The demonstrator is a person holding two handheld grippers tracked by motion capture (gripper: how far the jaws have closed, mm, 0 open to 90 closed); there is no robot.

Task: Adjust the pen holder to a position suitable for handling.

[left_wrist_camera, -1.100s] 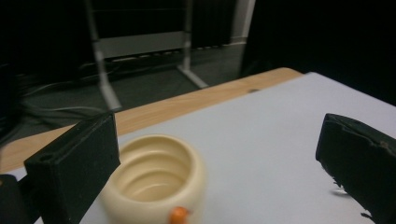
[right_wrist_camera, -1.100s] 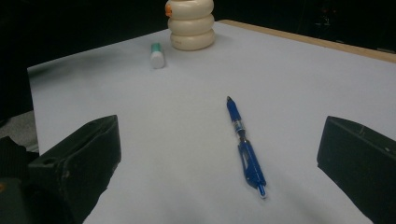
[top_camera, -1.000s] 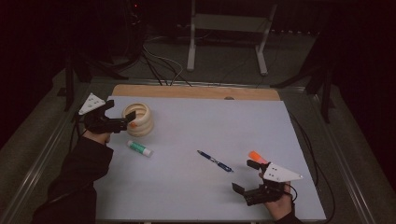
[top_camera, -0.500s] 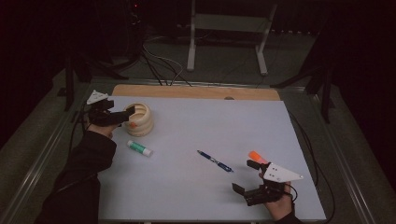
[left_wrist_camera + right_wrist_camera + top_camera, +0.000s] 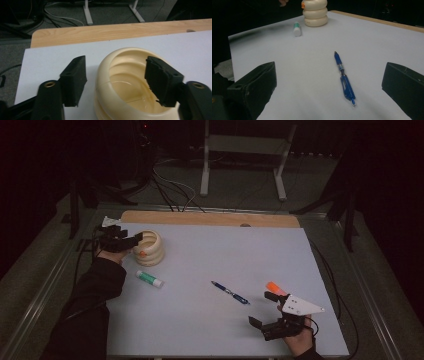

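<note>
Cup, cream and ribbed, upright at the table's far left corner; left gripper at its rim, right gripper well apart near the front right edge. Left gripper view: jaws, just closing, straddle the cup's near wall, one pad inside, one outside, not yet pressing. Right gripper view: jaws wide, empty; pen lies lengthwise ahead, with bare table around.

Cream holder (blue pen)
</note>
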